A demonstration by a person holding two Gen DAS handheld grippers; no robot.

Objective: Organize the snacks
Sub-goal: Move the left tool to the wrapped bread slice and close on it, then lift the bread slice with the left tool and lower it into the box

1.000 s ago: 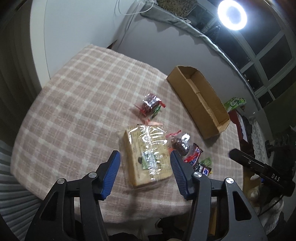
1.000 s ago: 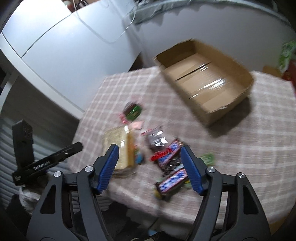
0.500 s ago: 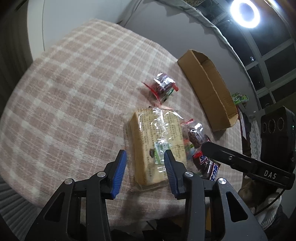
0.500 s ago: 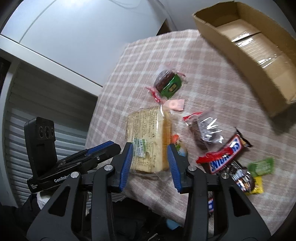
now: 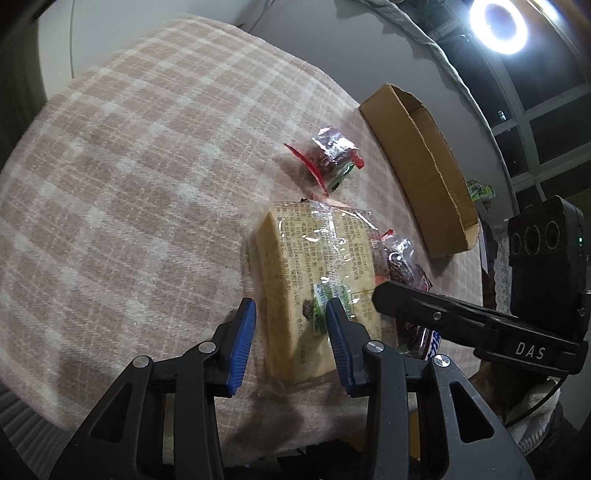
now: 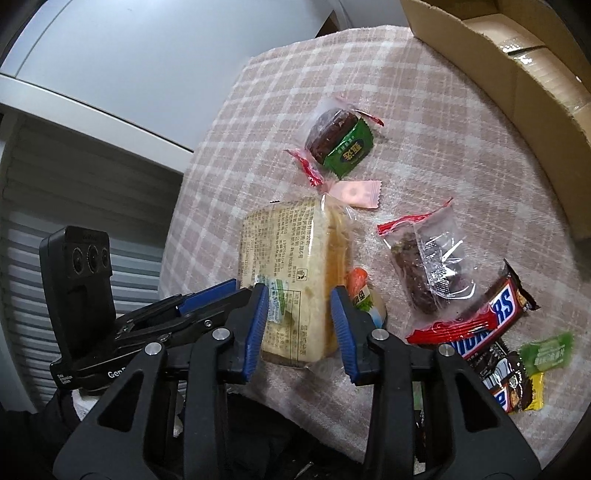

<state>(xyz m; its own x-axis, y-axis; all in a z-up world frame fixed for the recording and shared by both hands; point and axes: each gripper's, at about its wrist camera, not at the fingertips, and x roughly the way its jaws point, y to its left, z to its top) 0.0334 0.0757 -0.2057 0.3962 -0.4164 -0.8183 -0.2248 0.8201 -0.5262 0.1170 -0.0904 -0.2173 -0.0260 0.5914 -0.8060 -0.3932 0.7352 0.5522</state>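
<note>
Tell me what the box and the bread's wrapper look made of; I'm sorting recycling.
Box: brown corrugated cardboard, matte, with raw cut edges and clear tape inside. Bread wrapper: thin clear plastic film, glossy, crinkled, printed with text, as it looks.

Dim fisheye views, glaring ring light (image 5: 498, 25), dark curved edges.

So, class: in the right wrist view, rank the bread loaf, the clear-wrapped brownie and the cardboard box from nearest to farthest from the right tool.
1. Bread loaf: between the right tool's fingers.
2. Clear-wrapped brownie: right of the loaf.
3. Cardboard box: far, upper right.
</note>
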